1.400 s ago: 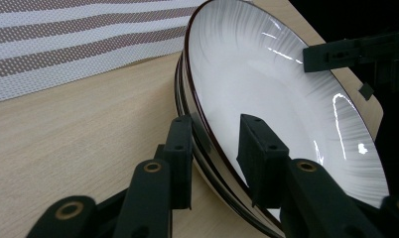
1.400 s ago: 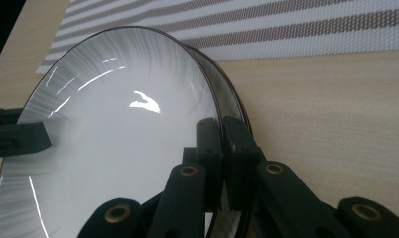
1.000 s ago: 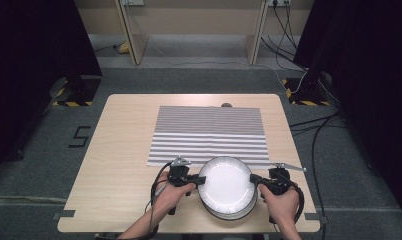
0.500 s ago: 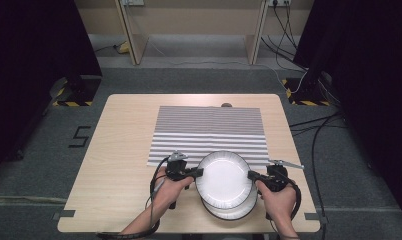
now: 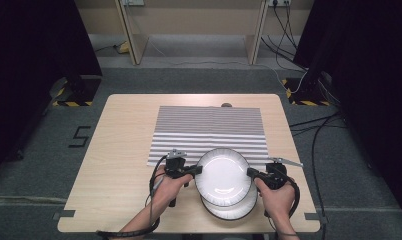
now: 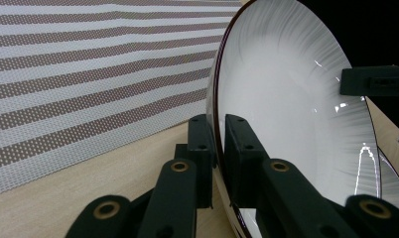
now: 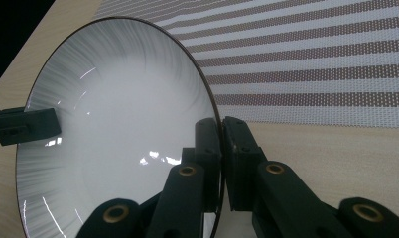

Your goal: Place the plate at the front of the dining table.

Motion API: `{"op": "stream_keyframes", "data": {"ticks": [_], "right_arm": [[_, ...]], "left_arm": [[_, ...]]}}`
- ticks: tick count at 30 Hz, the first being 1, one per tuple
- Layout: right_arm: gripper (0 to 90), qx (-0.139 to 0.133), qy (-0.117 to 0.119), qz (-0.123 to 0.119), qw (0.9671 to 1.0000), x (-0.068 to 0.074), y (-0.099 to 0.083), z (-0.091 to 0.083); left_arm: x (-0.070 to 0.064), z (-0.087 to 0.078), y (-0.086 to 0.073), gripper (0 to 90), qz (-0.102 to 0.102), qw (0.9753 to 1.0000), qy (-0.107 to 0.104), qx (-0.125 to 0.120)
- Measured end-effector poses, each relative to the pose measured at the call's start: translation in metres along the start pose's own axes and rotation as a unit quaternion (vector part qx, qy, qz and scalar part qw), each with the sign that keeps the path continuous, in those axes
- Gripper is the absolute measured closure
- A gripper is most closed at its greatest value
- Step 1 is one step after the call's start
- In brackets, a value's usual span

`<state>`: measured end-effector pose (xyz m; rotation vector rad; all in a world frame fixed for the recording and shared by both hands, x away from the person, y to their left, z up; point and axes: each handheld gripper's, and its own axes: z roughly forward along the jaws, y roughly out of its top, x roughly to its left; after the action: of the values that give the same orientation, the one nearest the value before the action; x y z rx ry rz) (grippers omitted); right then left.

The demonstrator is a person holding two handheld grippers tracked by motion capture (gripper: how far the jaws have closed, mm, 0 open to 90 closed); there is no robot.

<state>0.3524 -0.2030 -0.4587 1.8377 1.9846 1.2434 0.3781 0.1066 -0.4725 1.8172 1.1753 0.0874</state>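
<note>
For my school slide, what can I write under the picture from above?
Two grippers, left and right, lift the top plate off another plate near a striped mat.

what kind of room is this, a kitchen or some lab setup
Likely a lab recording setup, not a kitchen: a lone wooden table on grey carpet, black curtains at the sides, and loose cables across the floor.

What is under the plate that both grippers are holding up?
Under the lifted plate lies a second plate on the table; its near rim shows. The lifted plate covers the rest of it, so anything lying in it cannot be seen.
</note>
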Motion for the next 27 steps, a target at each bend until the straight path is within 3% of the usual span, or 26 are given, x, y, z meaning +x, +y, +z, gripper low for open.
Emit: {"op": "stream_keyframes", "data": {"ticks": [6,10,27], "right_arm": [[85.6,-0.006,-0.002,-0.002,1.0,0.002,0.004,0.001],[85.5,-0.007,-0.004,-0.006,0.9999,0.003,0.009,0.003],[85.3,-0.025,-0.007,-0.016,0.9995,0.01,0.033,0.005]], "left_arm": [[0.002,0.0,0.004,82.5,-0.004,0.9999,0.001,-0.011],[0.004,0.0,0.008,82.6,0.008,0.9998,0.004,-0.019],[0.009,-0.003,0.031,83.6,0.003,0.9989,0.009,-0.046]]}}
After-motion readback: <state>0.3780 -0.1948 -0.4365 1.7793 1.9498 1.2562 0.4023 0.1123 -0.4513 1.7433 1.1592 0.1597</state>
